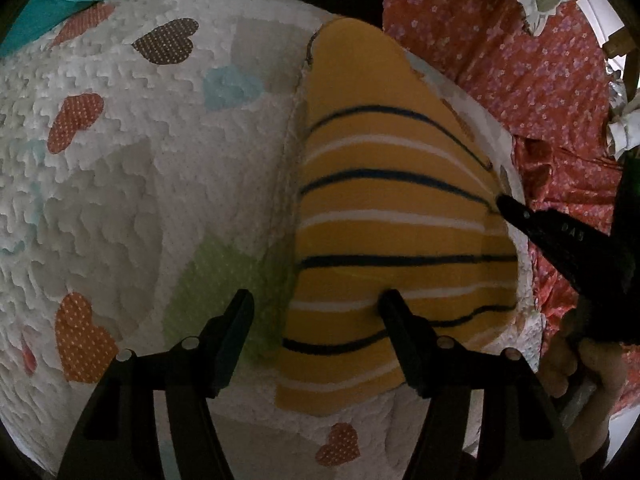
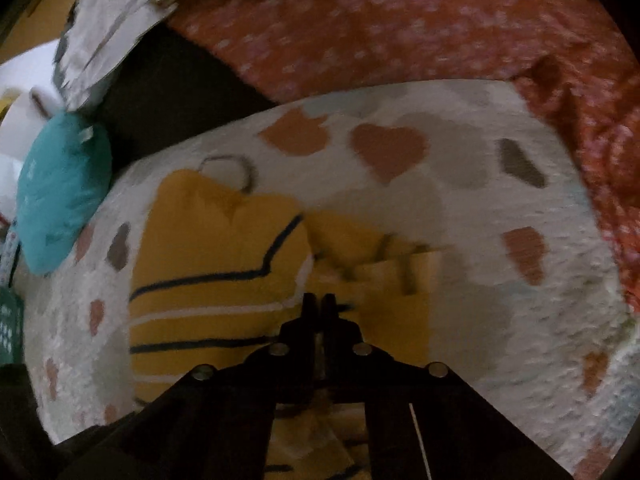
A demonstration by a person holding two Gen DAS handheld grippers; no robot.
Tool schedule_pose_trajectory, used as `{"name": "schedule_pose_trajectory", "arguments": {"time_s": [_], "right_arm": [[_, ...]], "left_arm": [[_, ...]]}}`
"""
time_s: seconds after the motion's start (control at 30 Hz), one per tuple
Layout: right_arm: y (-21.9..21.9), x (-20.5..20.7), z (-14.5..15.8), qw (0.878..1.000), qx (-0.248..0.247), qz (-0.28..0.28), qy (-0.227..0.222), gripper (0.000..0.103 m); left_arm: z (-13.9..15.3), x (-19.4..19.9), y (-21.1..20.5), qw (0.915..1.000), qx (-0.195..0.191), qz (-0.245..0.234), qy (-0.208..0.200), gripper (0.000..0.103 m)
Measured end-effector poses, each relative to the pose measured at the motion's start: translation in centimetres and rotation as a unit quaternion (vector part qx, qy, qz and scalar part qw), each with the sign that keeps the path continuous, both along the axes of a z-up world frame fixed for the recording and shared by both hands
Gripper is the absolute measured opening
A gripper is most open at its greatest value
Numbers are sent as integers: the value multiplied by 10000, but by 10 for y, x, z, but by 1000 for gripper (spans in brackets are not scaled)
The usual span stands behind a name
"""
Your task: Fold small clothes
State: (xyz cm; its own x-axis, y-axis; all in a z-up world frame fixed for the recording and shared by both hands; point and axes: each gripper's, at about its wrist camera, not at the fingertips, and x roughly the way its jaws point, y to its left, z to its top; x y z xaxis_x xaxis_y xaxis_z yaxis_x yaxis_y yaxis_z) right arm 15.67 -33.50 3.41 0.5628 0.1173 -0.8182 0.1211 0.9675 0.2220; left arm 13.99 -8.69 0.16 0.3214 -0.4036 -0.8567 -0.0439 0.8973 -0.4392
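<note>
Below, striped yellow garment (image 1: pixel 396 220) under left fingers (image 1: pixel 390 304), right fingers (image 2: pixel 308 308) closed.

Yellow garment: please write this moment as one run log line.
garment: flat on quilt | left gripper: open over its edge | right gripper: shut at its side

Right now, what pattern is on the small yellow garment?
Small yellow garment: thin navy and white stripes, clearest from the left wrist.

Soft matt knit striped top (image 1: pixel 400 240), rough puckered quilted cover (image 1: pixel 140 200); matt blk plastic jaws, thin floral cloth (image 1: pixel 540 80)
</note>
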Motion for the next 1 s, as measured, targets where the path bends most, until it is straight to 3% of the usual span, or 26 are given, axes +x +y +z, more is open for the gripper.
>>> {"name": "schedule_pose_trajectory", "arguments": {"time_s": [0.07, 0.17, 0.23, 0.3, 0.5, 0.53, 0.63, 0.67, 0.73, 0.8, 0.83, 0.87, 1.0], "right_arm": [[-9, 2, -10, 9997, -110, -181, 149, 1], [0, 4, -26, 9942, -994, -277, 315, 0], [-7, 8, -43, 9909, -1165, -389, 555, 0], [-22, 5, -52, 9917, -951, -547, 669, 0], [-47, -19, -15, 9978, -211, -619, -60, 6], [-46, -21, -7, 9982, -64, -577, -135, 16], [-29, -26, 11, 9978, 439, -196, -456, 61], [-20, -25, 14, 9973, 547, -6, -487, 67], [3, -18, 6, 9976, 547, 336, -267, 69], [24, -11, -12, 9980, 240, 577, 112, 66], [33, -10, -20, 9971, 54, 706, 293, 25], [38, -10, -25, 9963, -36, 789, 349, 17], [15, -20, -9, 9987, -277, 415, 100, 11]], "left_arm": [[-4, 1, -3, 9999, -68, -44, 93, 65], [-4, -1, -8, 9998, -108, -121, 107, 65], [0, -1, -9, 9997, -184, -178, 62, 65], [2, -4, -3, 9995, -256, -170, 33, 65], [12, 0, 20, 9977, -672, 40, -120, 65], [13, 2, 26, 9974, -699, 126, -144, 65], [10, 10, 44, 9952, -869, 455, -71, 65], [7, 11, 49, 9943, -936, 518, -30, 65], [3, 13, 55, 9929, -1013, 619, 34, 65], [2, 15, 57, 9930, -967, 679, 23, 65], [0, 16, 58, 9928, -960, 710, 20, 65], [-1, 17, 59, 9924, -988, 735, 33, 65], [-5, 25, 50, 9912, -1087, 753, 78, 65]]}}
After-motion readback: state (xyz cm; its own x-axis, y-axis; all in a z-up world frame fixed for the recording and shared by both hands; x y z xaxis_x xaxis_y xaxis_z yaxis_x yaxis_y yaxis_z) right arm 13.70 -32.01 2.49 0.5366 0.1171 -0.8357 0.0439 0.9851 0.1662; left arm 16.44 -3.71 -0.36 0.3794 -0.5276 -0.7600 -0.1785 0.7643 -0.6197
